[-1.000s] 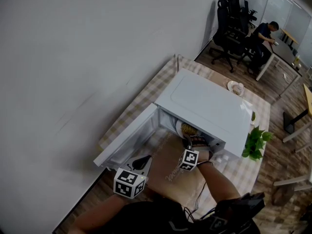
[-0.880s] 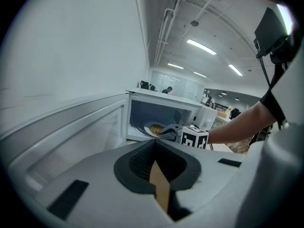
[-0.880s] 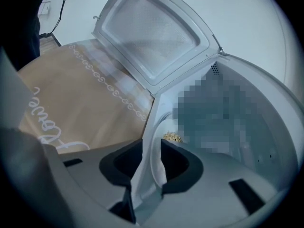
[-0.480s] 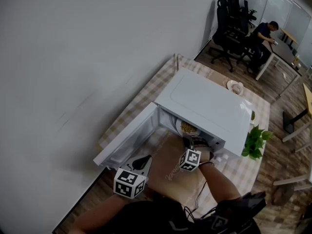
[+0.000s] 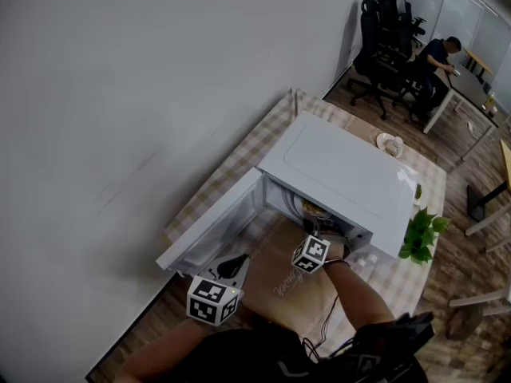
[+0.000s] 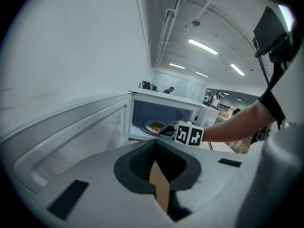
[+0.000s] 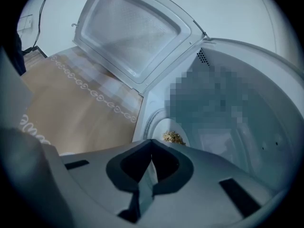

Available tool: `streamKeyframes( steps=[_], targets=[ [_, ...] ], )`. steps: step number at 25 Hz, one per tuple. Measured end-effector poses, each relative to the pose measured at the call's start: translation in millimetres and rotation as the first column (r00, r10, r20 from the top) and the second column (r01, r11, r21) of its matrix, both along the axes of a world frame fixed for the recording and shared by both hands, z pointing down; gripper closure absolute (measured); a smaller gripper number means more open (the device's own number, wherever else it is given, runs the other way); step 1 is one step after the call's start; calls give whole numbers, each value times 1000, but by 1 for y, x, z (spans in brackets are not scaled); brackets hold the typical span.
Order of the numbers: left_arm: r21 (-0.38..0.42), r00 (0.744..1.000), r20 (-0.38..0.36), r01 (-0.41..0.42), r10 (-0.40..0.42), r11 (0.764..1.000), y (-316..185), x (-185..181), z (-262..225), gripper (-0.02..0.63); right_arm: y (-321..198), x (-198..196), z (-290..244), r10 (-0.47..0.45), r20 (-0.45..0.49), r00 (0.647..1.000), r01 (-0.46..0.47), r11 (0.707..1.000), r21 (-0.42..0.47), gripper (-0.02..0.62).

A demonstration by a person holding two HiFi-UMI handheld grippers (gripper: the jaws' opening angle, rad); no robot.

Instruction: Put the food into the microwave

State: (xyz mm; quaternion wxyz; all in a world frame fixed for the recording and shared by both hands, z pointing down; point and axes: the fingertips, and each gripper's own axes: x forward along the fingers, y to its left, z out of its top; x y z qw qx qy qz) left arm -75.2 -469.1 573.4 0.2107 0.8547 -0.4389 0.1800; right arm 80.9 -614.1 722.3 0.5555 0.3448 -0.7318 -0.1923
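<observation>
**Plate inside microwave, right gripper on it**

Right gripper (image 5: 314,230): at the microwave (image 5: 343,174) mouth, centre frame. Jaws nearly together, apparently pinching the plate (image 6: 153,125) rim, though the rim is half hidden there.
Left gripper (image 5: 233,263): lower left, over the brown mat (image 5: 279,282). Jaws pressed together, nothing between.
Microwave holds one plate, with one heap of food (image 7: 174,137) on it. Door (image 5: 211,231) stands open at left.
Count: 2 grippers, 1 microwave, 1 plate.

White microwave (image 5: 343,170), beige checked tablecloth (image 5: 230,166), yellow-brown food (image 7: 174,137) on white plate (image 6: 148,124), green plant (image 5: 421,234)
</observation>
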Motion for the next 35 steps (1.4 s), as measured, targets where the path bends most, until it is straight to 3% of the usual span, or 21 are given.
streamKeyframes(
  steps=[12,20,28,32,35],
  targets=[
    [2,1000,-1,31,-31,1000,7,-8,-1,597,-3,2,-12,46,21,999,-47,998,41,584],
    [63,1000,-18,6,-5,998,27,-21,-19,597,38,-27,-60,106,224,969,-117,993,37,586],
    [117,999,-34,-2,6,993,61,-50,-35,597,99,-68,-125,163,450,878,-182,983,-1,585],
    [157,999,-43,-6,13,988,79,-65,-47,597,131,-90,-155,200,583,787,-208,977,-54,585],
    [183,998,-62,21,-10,983,93,-81,-56,597,157,-110,-177,209,684,699,-204,975,-89,586]
  ],
)
